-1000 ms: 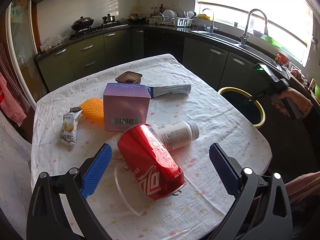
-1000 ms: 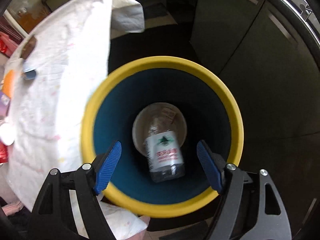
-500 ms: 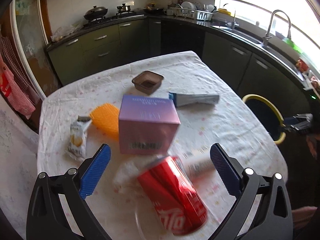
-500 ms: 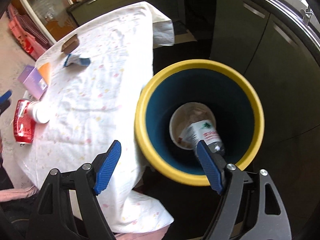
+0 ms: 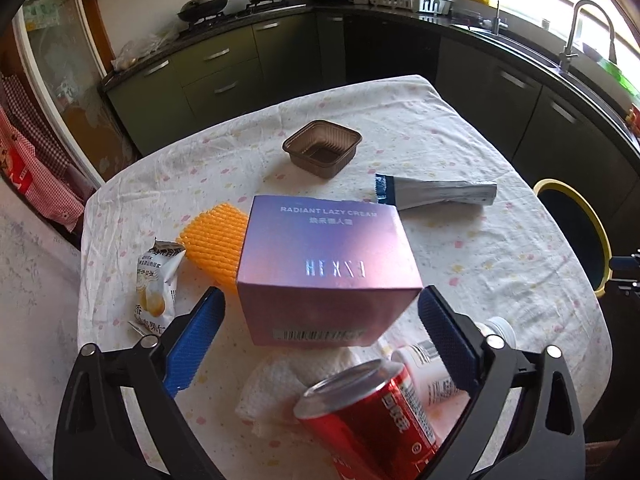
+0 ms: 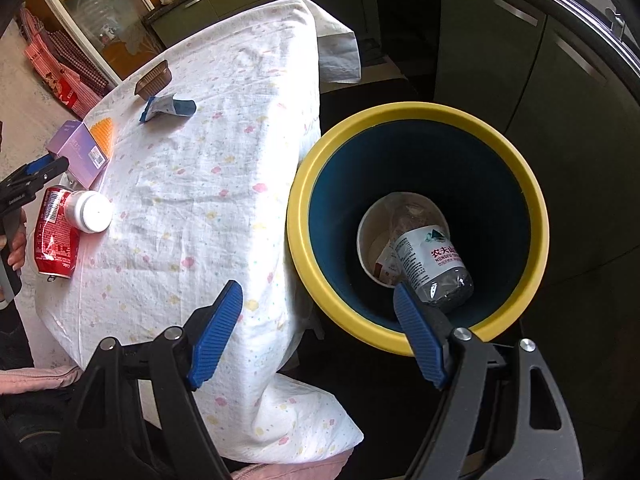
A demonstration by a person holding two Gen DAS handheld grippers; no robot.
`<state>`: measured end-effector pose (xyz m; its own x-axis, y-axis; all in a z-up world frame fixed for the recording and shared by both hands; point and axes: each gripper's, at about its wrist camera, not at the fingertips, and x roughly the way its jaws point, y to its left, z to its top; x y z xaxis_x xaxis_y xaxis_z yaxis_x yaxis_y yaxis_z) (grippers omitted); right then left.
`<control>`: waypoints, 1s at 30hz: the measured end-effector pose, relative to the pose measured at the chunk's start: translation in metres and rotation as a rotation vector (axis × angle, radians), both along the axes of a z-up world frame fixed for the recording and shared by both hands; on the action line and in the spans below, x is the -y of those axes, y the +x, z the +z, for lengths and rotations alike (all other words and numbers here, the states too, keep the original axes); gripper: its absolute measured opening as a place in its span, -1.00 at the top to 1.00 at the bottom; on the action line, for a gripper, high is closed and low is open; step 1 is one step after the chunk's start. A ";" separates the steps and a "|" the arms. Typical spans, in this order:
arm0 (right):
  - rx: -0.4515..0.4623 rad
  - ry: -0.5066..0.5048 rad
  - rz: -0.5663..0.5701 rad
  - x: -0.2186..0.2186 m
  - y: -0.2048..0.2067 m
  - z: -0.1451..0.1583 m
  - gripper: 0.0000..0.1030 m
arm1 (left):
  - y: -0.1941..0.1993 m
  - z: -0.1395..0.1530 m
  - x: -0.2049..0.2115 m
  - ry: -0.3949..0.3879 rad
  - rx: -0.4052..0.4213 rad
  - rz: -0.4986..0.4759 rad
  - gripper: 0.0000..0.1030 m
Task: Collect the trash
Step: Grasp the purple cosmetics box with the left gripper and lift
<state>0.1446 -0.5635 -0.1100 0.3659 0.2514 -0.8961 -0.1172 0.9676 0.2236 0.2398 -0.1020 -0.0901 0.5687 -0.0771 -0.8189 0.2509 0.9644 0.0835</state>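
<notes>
Lining up on the box [image 5: 326,268]: it sits dead ahead between the left tool [image 5: 320,336] pads, jaws wide but closing, nothing gripped yet. I'd square the pads on its side faces, clear of the can [image 5: 372,412] underneath. Right tool [image 6: 316,332] is wide, empty, beside the bin [image 6: 416,152].

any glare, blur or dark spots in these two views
Left wrist view: sharp, with the window blown out and sheen on the purple cardboard box. Right wrist view: glare whitens the white plastic bottle's cap, the yellow-rimmed bin has a dim interior, and the cabinets around it sit in shadow.
</notes>
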 end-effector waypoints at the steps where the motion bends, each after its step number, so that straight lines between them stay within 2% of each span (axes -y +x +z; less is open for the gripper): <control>1: -0.001 0.001 0.000 0.000 0.001 -0.001 -0.43 | 0.001 0.000 0.001 0.001 -0.004 0.001 -0.78; 7: -0.005 0.007 0.003 0.000 0.003 -0.006 -0.43 | 0.006 -0.001 0.001 0.001 -0.026 0.001 -0.57; 17: -0.005 0.010 0.000 0.001 0.002 -0.008 -0.43 | 0.004 0.005 0.004 0.000 -0.009 -0.003 -0.53; 30: -0.003 0.021 0.001 0.003 0.001 -0.010 -0.43 | -0.013 0.041 0.013 -0.012 0.061 -0.036 -0.51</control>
